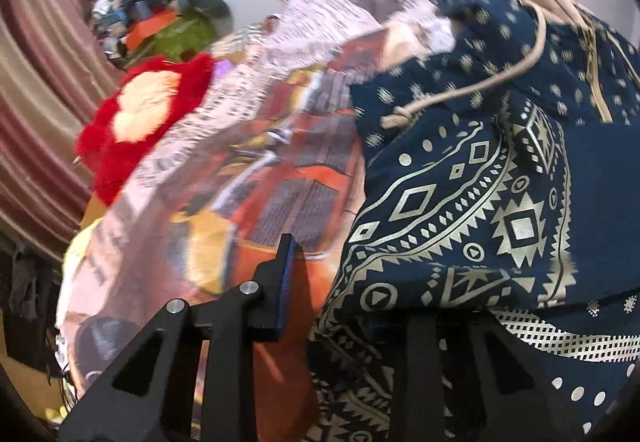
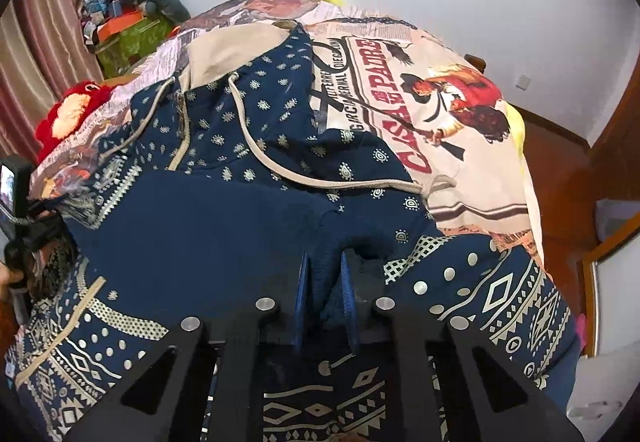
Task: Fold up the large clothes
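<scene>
A navy hoodie [image 2: 220,209] with a cream geometric print, a beige hood lining and drawstrings lies spread on a printed bedspread [image 2: 460,169]. My right gripper [image 2: 325,282] is shut on a raised fold of plain navy cloth near the hoodie's middle. In the left wrist view the hoodie [image 1: 480,201] fills the right side. My left gripper [image 1: 320,254] sits at its left edge. One of its fingers [image 1: 286,278] shows bare over the bedspread [image 1: 260,161], with a gap to the cloth. The other finger is hidden under the hoodie.
A red plush toy [image 2: 72,109] lies at the bed's far left, by a green box [image 2: 132,37] piled with items and a striped curtain [image 1: 40,81]. The left gripper's camera [image 2: 16,193] shows at the left edge. Wooden floor [image 2: 560,181] lies right of the bed.
</scene>
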### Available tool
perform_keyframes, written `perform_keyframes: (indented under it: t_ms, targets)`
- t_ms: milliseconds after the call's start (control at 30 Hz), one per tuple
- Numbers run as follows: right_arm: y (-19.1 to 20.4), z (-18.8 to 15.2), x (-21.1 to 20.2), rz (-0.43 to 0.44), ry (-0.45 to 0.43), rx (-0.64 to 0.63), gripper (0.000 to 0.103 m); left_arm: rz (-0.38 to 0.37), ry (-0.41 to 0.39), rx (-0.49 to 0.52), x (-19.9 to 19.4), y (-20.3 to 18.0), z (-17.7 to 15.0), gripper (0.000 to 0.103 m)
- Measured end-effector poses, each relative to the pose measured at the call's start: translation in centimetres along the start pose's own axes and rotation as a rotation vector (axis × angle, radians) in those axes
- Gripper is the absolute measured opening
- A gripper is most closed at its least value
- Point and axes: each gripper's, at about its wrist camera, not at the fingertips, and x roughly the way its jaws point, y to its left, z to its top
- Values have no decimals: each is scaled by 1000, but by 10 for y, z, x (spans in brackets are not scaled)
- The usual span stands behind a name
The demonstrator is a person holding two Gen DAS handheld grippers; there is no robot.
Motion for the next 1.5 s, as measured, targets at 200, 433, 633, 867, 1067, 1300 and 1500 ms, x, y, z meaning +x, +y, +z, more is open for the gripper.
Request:
perform_keyframes:
  t_ms: [200, 433, 633, 867, 1067, 1300, 1500]
  targets:
    - [-1, -2, 9, -31, 32, 10, 13, -63, 58, 41, -5, 3, -8, 44]
    - [-7, 1, -18, -2, 6, 60, 14, -196, 116, 4, -34, 27, -17, 52]
    - [-14, -7, -65, -23, -77, 92, 57, -238, 29, -33, -82, 38, 0, 61]
    - [-38, -25, -136, -32, -218, 192, 76, -288, -51, 25, -125, -1, 27, 75]
    - [-89, -57, -161, -75, -193, 324, 77, -385, -36, 105, -133, -69, 46, 77]
    - [-175, -112, -149, -59, -76, 602, 77, -466, 18, 205, -121, -154, 51, 77]
    - [-216, -147, -118, 31, -4, 788, 77, -488, 87, 270, -101, -202, 48, 77]
